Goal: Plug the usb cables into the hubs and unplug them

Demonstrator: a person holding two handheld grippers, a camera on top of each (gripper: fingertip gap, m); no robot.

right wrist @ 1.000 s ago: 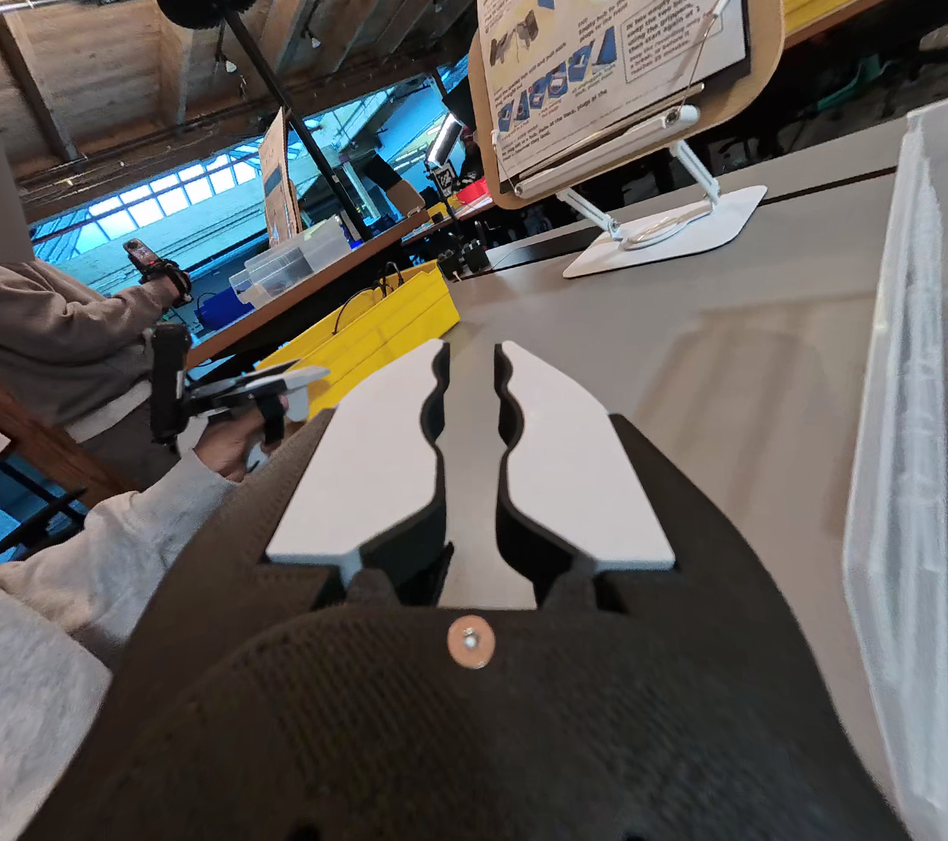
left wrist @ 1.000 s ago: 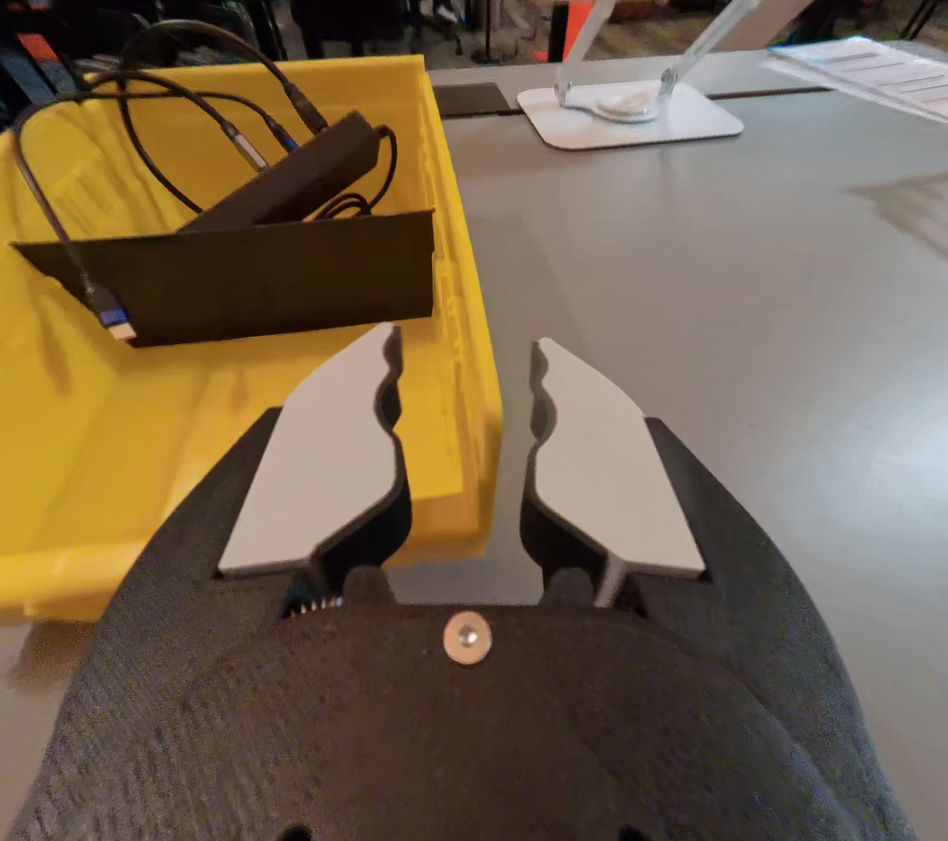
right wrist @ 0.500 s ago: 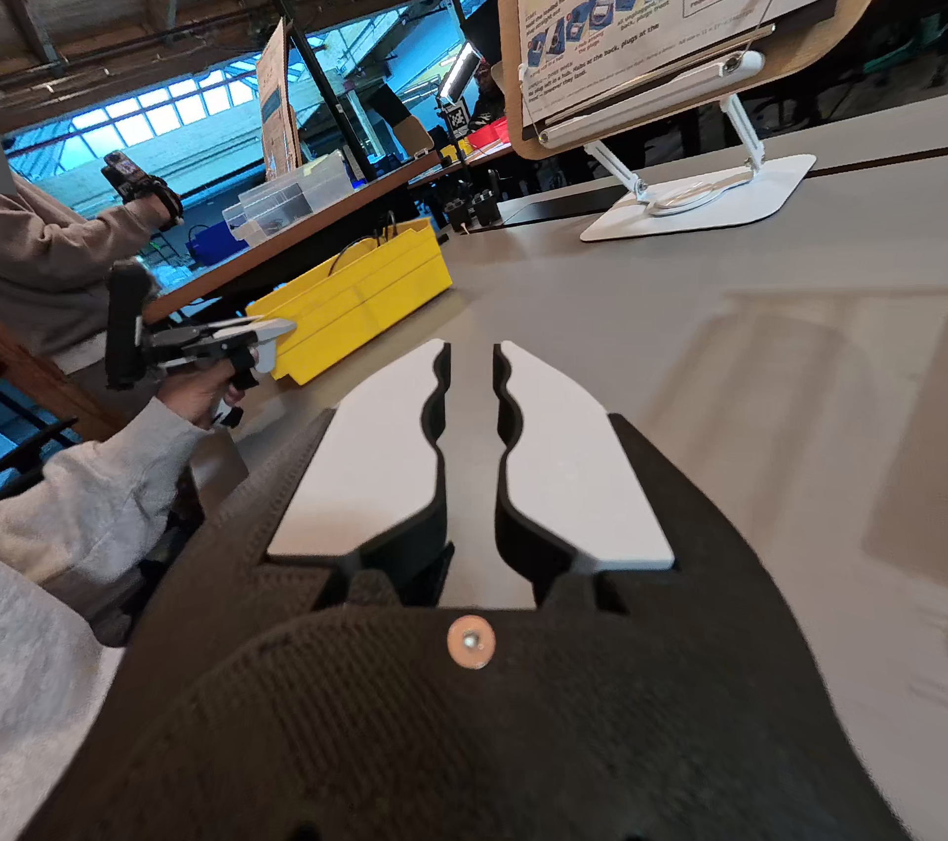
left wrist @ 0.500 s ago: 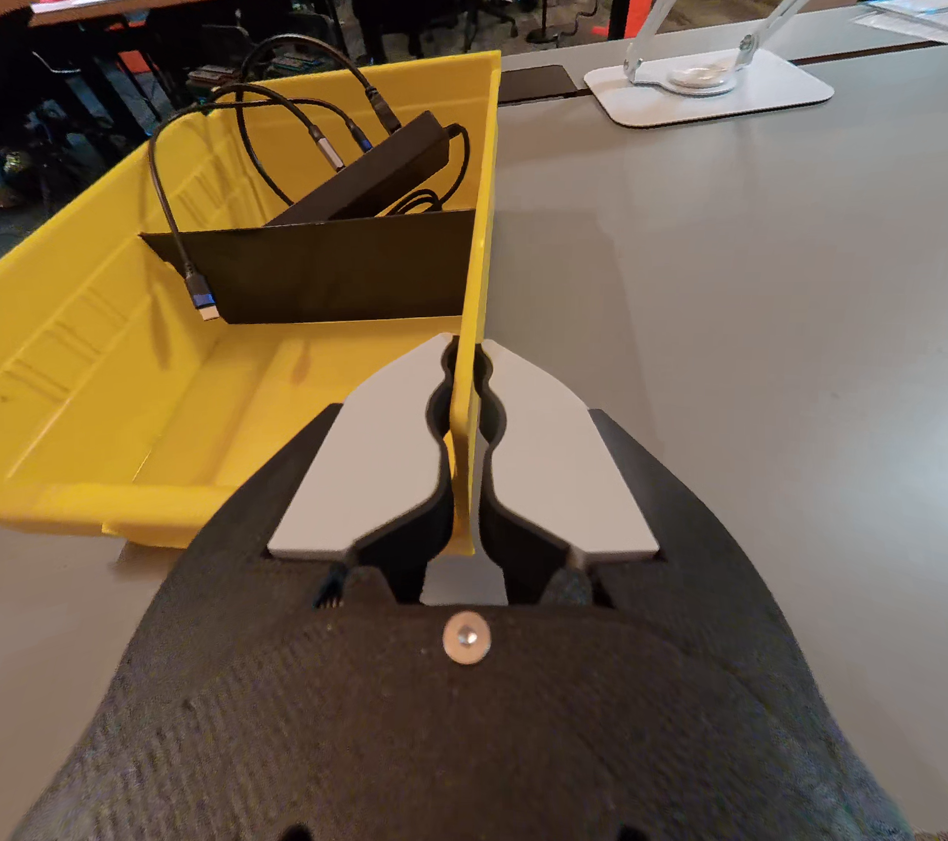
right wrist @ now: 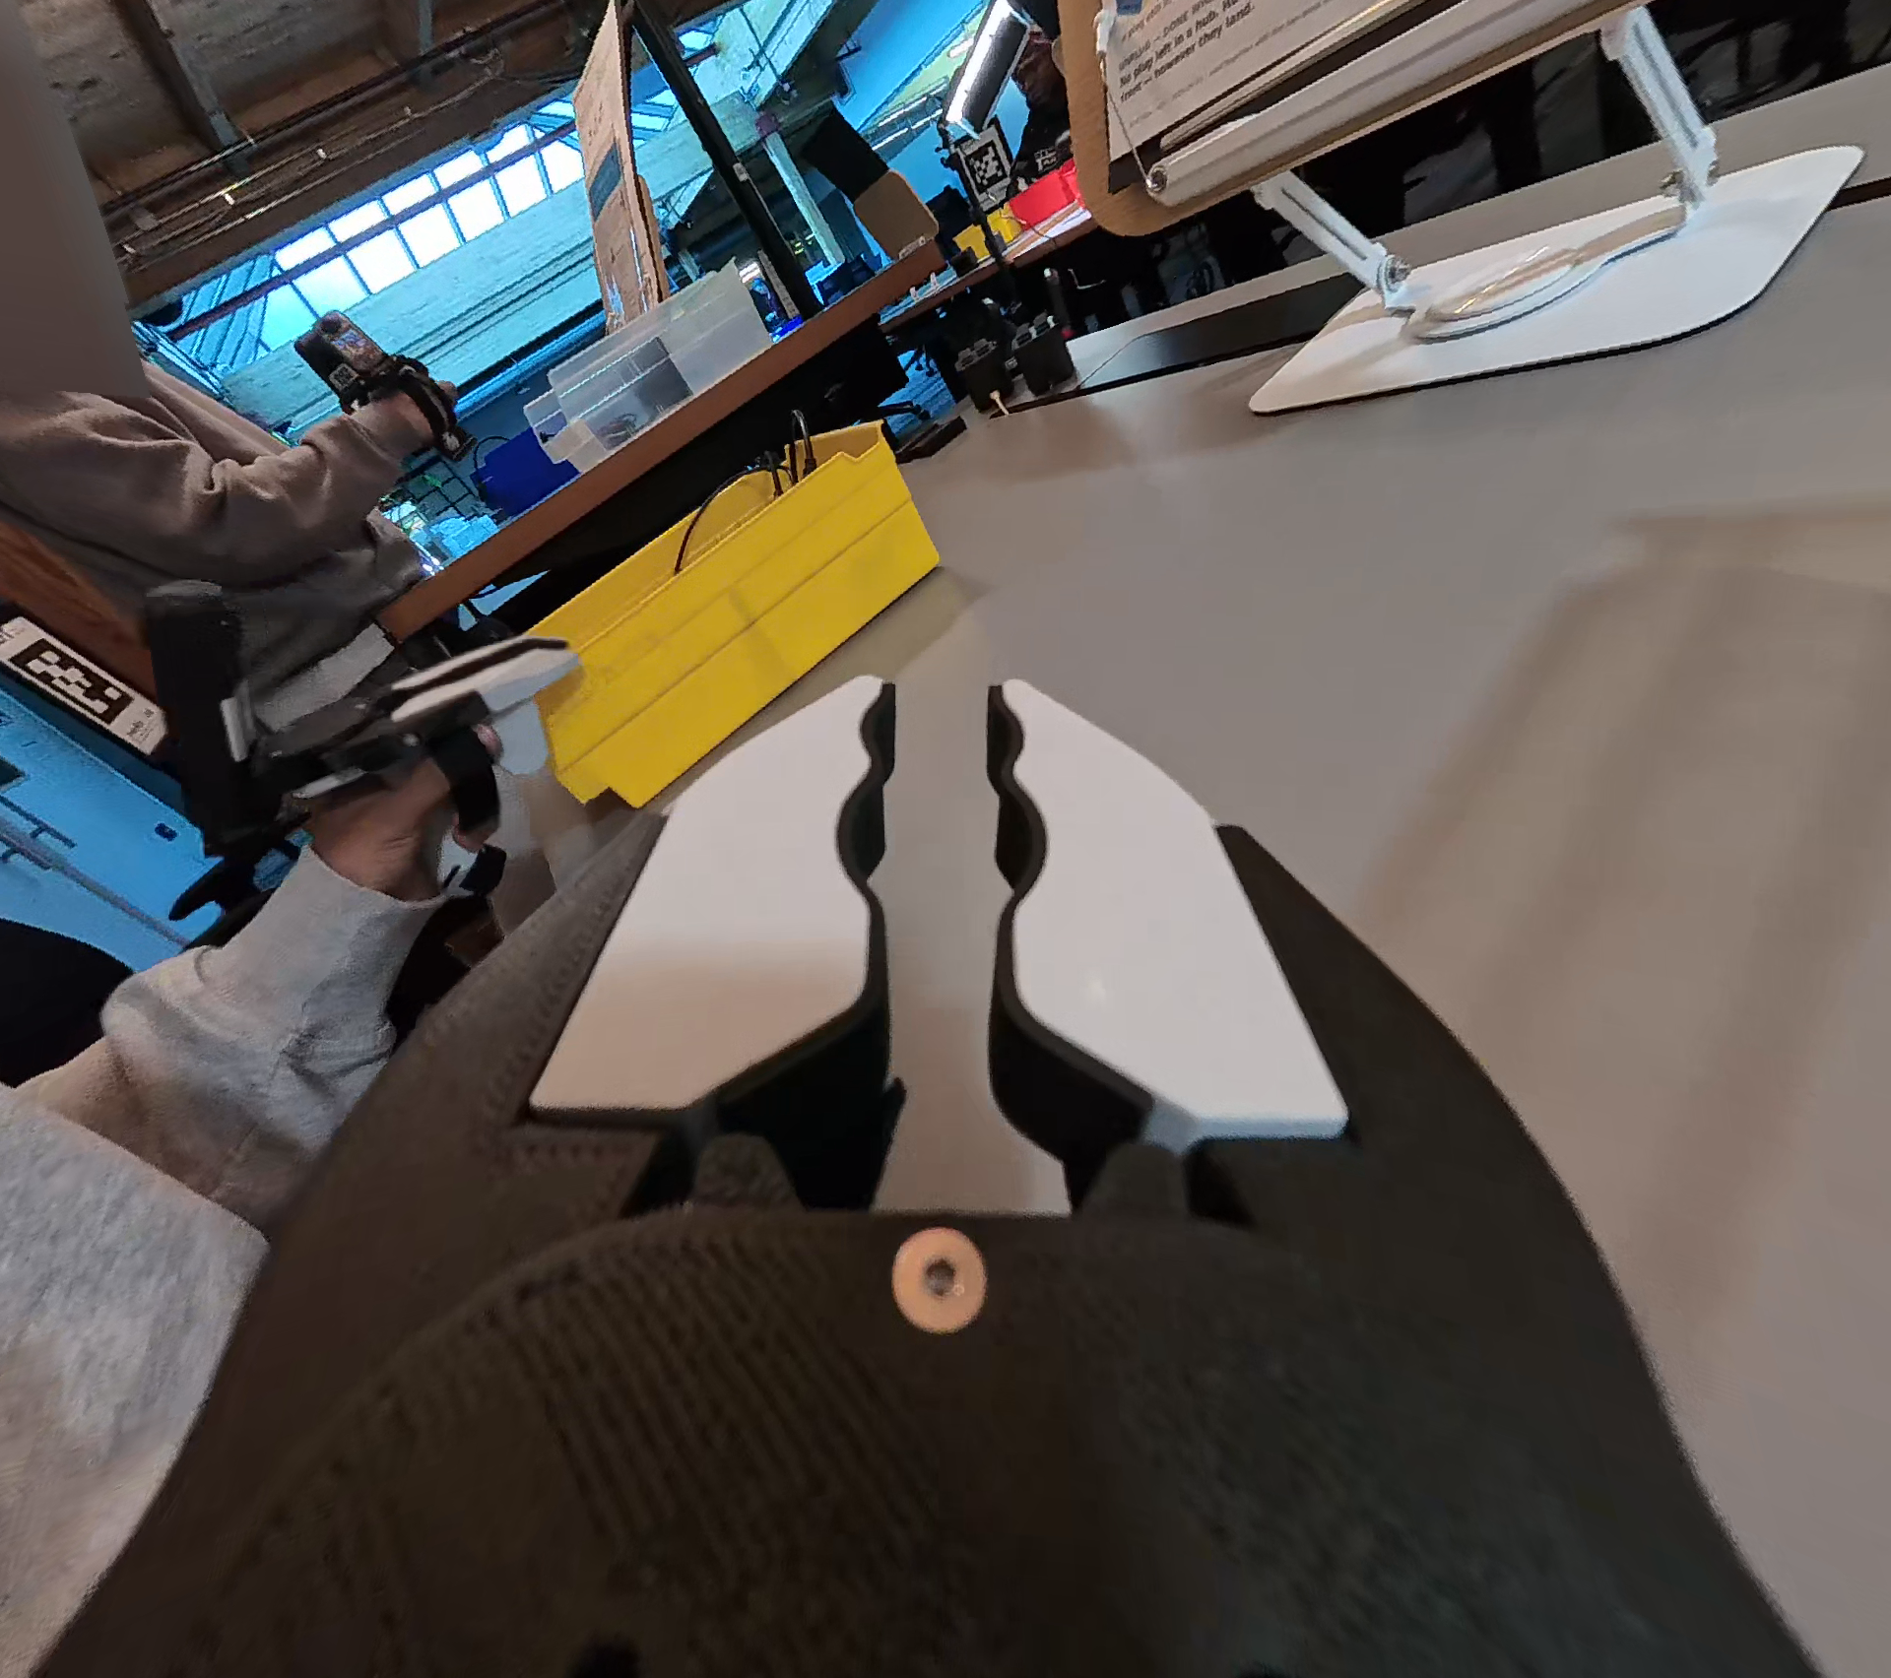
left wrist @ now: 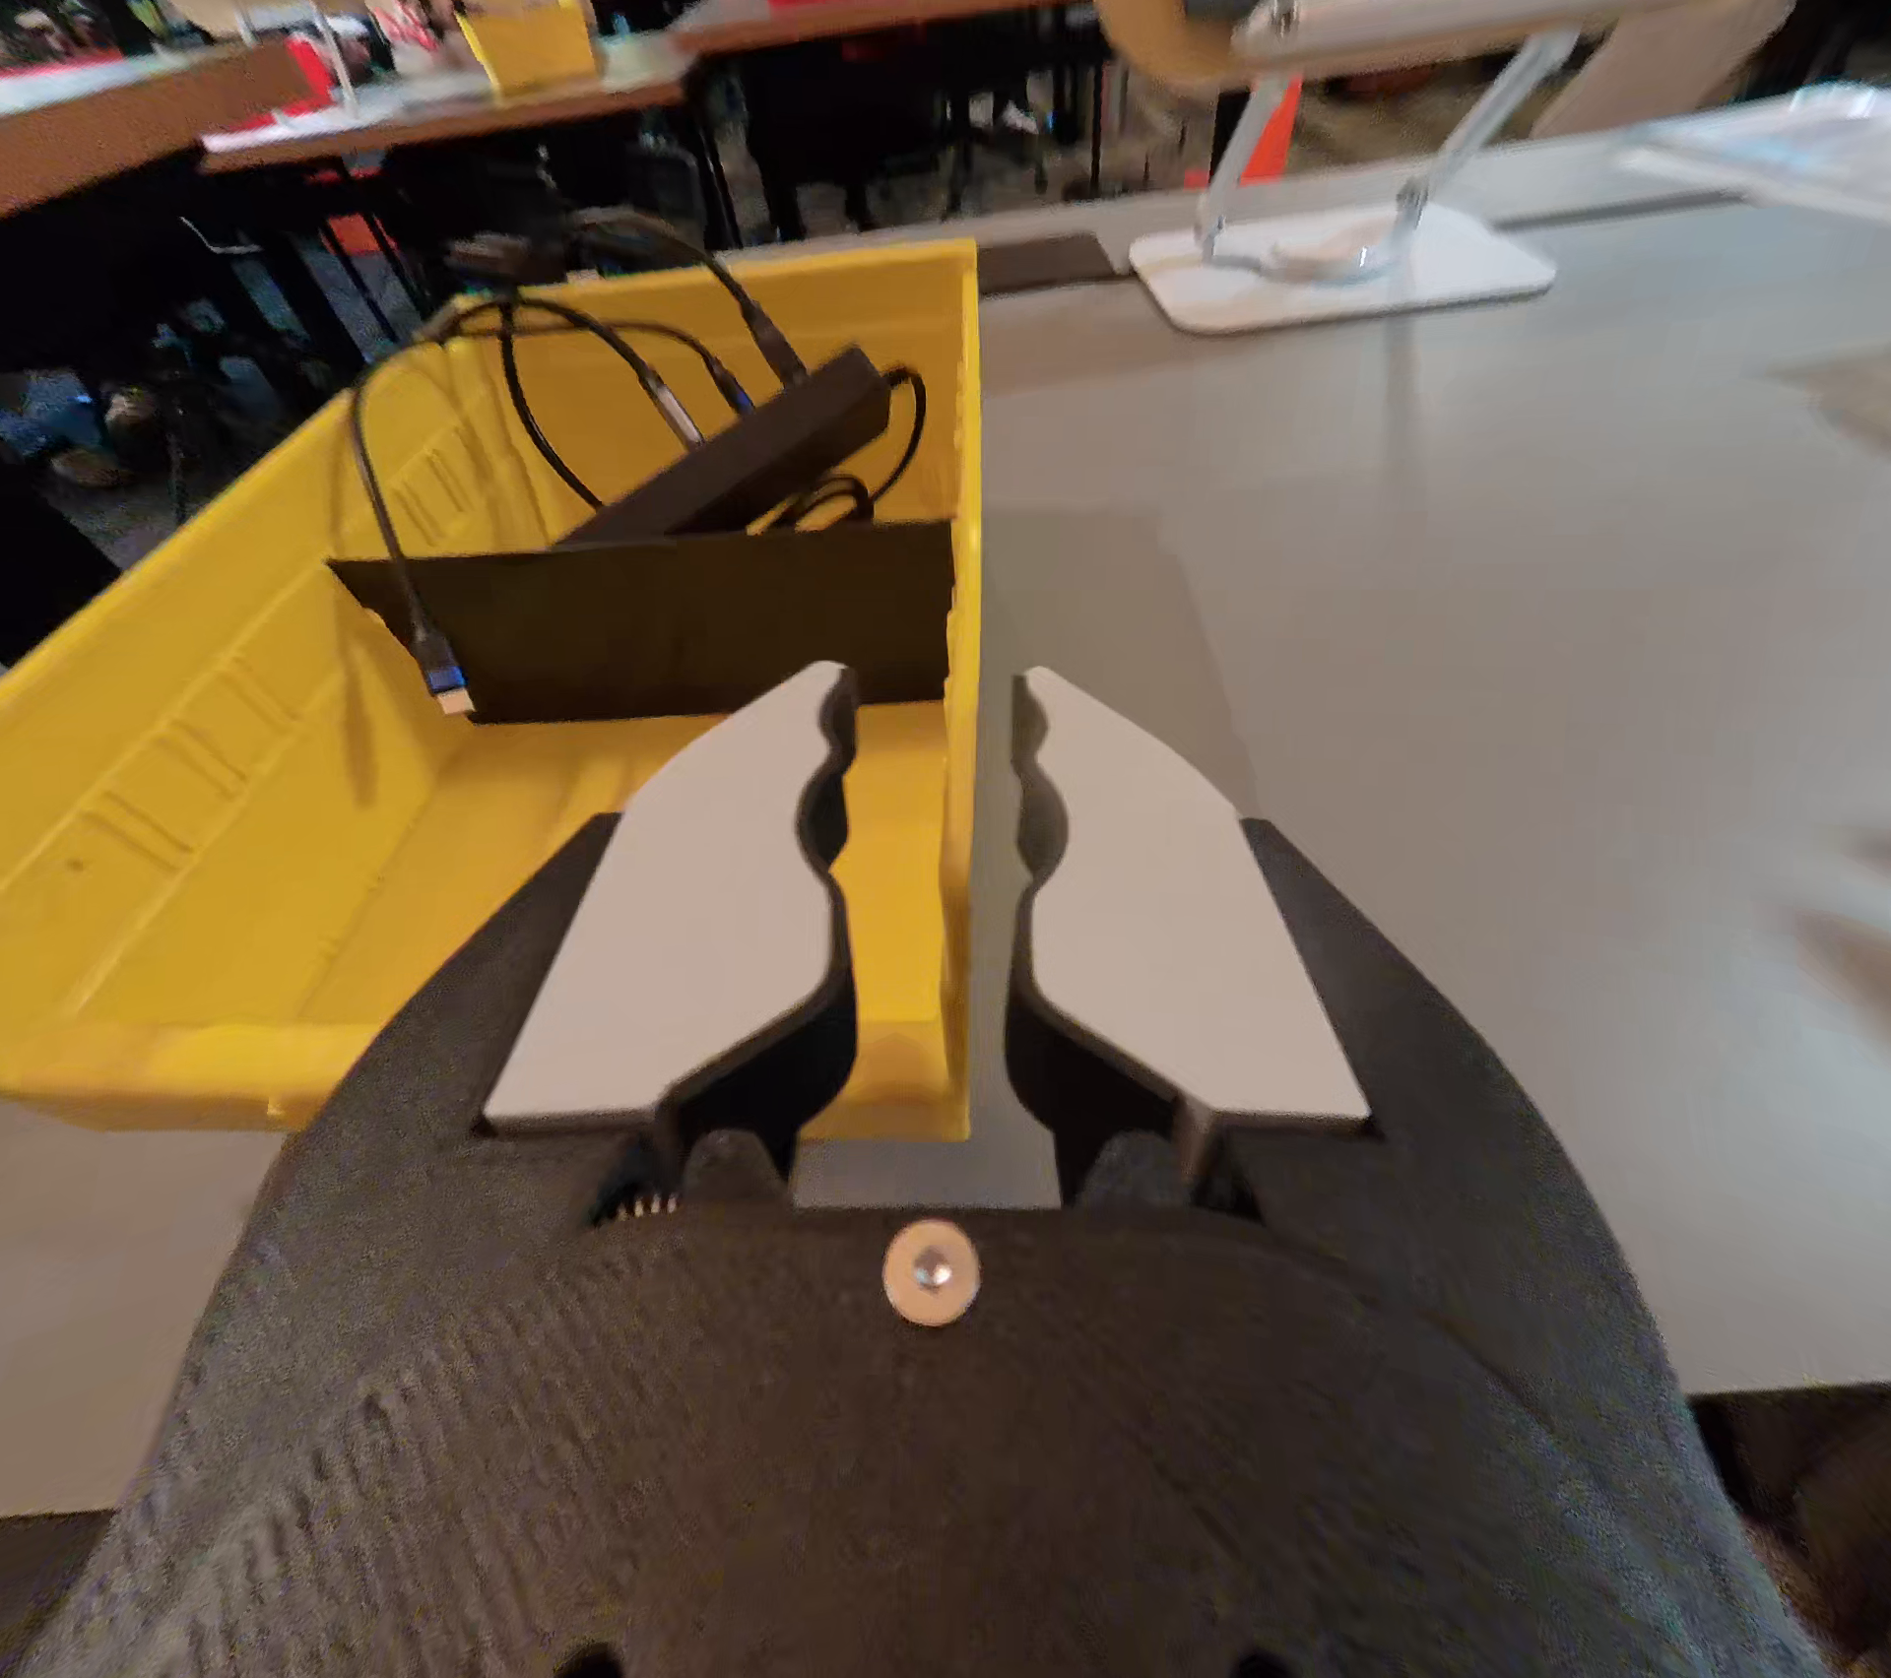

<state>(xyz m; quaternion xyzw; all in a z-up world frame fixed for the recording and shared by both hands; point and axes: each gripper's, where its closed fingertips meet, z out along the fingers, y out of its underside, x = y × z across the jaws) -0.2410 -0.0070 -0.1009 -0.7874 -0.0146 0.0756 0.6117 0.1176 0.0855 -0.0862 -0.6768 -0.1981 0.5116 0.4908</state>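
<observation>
A yellow bin [left wrist: 205, 810] stands at the table's left front. A black divider [left wrist: 665, 626] crosses it. Behind the divider a black USB hub [left wrist: 747, 452] leans with black cables [left wrist: 532, 401] looping from it. One cable's blue-tipped plug [left wrist: 447, 688] hangs over the divider. My left gripper [left wrist: 929, 688] is open and straddles the bin's right wall near its front corner, without touching it. My right gripper [right wrist: 941, 693] is slightly open and empty, over bare table to the right of the bin [right wrist: 737, 606]. The left gripper [right wrist: 491, 677] also shows in the right wrist view.
A white document stand [left wrist: 1351, 268] with a wooden board holds the far middle of the grey table [left wrist: 1433, 708]. Papers [left wrist: 1791, 145] lie at the far right. The table's front edge is just under my left gripper. Another person [right wrist: 205, 483] works at the left.
My left gripper closed on the bin's right wall half a second ago and has now opened again. The bin has shifted on the table. The right gripper's gap is unchanged.
</observation>
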